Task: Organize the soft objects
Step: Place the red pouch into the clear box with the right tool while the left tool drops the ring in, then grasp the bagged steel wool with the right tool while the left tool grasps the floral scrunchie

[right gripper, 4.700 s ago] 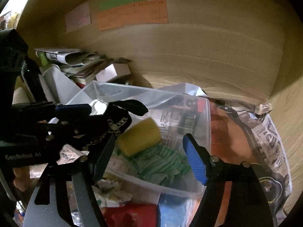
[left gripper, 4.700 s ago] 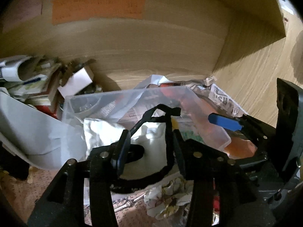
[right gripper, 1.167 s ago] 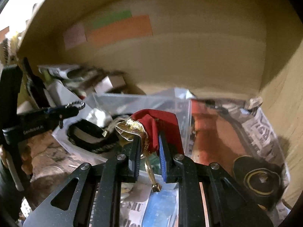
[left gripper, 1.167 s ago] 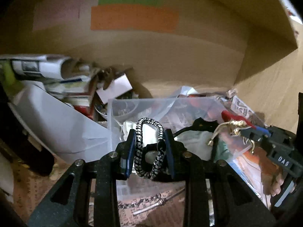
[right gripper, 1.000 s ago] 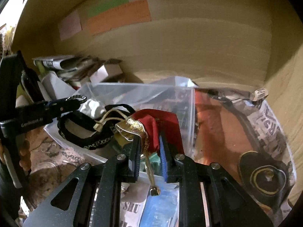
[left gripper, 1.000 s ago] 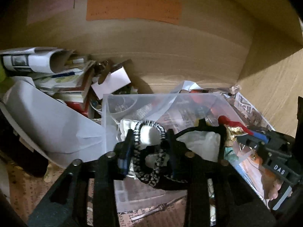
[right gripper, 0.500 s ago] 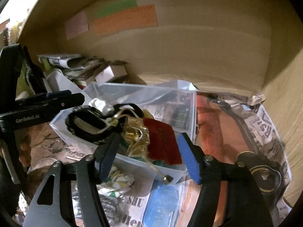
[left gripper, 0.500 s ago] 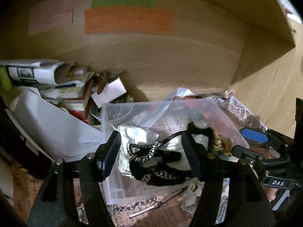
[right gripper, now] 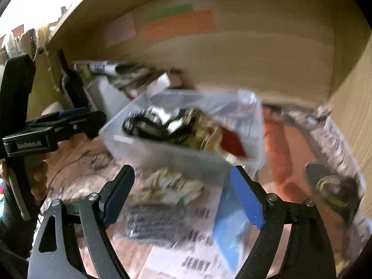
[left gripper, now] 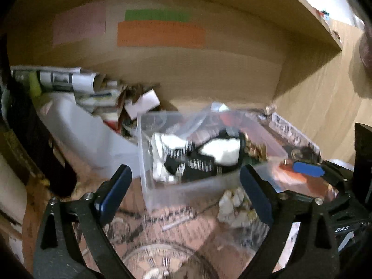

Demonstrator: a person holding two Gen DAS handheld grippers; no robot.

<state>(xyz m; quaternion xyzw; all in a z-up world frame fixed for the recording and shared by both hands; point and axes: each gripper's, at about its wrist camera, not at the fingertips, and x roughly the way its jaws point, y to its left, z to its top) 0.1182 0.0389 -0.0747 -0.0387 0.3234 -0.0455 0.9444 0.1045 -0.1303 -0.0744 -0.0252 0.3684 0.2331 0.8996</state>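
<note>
Soft items [left gripper: 197, 158] in clear bin [left gripper: 144, 162], both claws [left gripper: 184, 195] [right gripper: 183, 196] wide.

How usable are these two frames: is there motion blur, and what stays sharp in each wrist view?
Left wrist view: the clear plastic bin and its contents are smeared, while the left gripper with its open blue-padded fingers stays sharp; fisheye bends the shelf edge. Right wrist view: heavier blur on the bin and the newspaper; the right gripper is crisp, and there is window glare at top left.
</note>
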